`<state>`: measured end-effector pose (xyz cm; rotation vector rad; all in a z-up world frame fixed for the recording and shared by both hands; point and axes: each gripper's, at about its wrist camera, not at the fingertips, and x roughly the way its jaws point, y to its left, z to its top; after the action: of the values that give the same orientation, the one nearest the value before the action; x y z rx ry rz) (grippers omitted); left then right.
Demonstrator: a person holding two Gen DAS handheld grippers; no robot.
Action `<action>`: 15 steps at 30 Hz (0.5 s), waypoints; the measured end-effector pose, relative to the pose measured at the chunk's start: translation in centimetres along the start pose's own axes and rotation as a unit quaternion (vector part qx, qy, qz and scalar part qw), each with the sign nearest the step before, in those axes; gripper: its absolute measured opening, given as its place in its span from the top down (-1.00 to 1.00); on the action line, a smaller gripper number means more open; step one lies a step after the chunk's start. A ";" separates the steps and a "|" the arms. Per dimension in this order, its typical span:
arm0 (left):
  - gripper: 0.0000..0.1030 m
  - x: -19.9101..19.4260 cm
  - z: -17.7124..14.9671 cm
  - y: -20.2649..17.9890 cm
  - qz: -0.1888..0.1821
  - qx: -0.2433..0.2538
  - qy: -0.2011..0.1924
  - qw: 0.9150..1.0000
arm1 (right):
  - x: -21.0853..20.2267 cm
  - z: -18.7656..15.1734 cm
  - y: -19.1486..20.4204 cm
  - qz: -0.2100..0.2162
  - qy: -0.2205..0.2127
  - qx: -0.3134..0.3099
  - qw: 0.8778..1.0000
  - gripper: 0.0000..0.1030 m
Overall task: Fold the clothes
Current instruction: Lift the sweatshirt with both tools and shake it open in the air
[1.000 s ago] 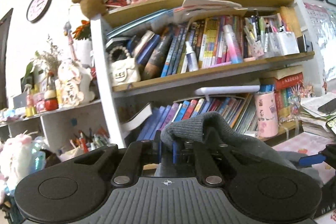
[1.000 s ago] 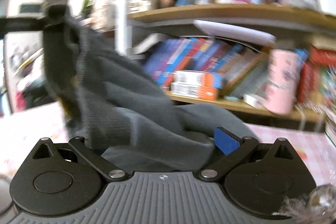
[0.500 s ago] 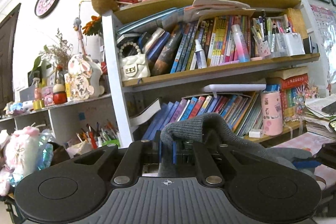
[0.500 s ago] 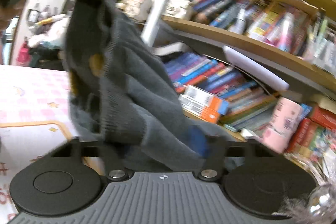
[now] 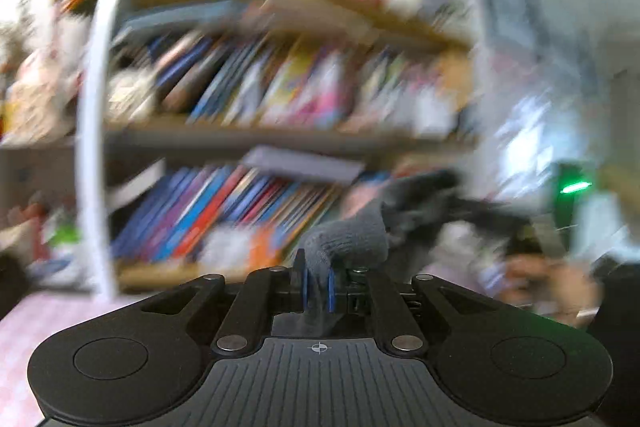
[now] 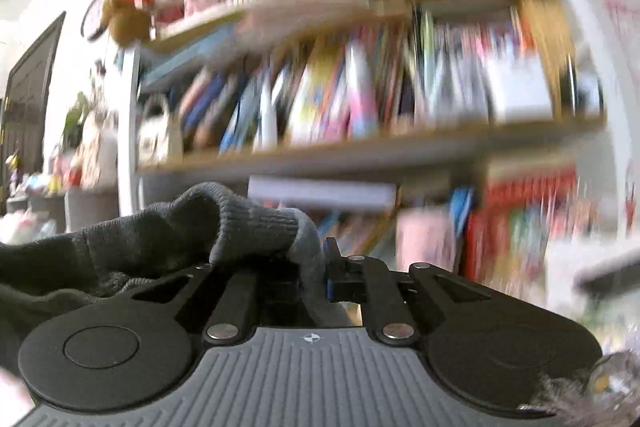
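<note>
Heavily blurred in both wrist views: bookshelf [image 5: 280, 139] smeared into streaks, titles and shelf ornaments beyond reading. Grey knit garment [image 5: 352, 239] only partly seen, its lower part hidden behind each gripper's body and cut off at the left edge of the right wrist view. Hard to tell which part of the garment is pinched; ribbed knit edge showing in front of the bookshelf's lowest row of books.

Left gripper [image 5: 318, 285] clamped on a bunched fold of the garment, blue pads tight against the cloth, in front of the bookshelf's bottom shelf. Right gripper [image 6: 320, 279] likewise pinching the garment, cloth rising in a hump and draping off to the left; jaws just closed from wide open, with the knit caught between them.

Compared with a second ago: left view sharp then, now swung and smeared, bookshelf tilted; right view no longer looking at a hanging sweep of cloth but at a short bunch near the pads, with higher shelves filling the frame.

Below the bookshelf, a pink patterned tablecloth [image 5: 36, 323] at the left view's lower left corner; right of the garment there, a dark blurred shape and a green light, not identifiable.
</note>
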<state>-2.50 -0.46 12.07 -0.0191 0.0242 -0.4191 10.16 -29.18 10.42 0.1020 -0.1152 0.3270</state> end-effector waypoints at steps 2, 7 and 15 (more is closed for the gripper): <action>0.85 -2.0 2.3 0.2 -0.039 -0.026 -0.056 0.997 | 0.2 3.5 0.5 0.005 -0.055 -0.001 0.998 0.80; 0.85 -6.3 3.9 2.3 -0.100 -0.083 -0.152 0.980 | -0.3 9.4 3.6 0.067 -0.177 0.010 0.982 0.80; 0.84 -6.6 -3.5 9.0 0.089 -0.135 0.027 0.986 | 10.3 0.3 12.4 0.139 0.086 -0.001 0.987 0.79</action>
<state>-4.98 10.46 8.49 -0.2713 0.1342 -0.2353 15.75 -14.35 13.07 0.0545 0.0413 0.6130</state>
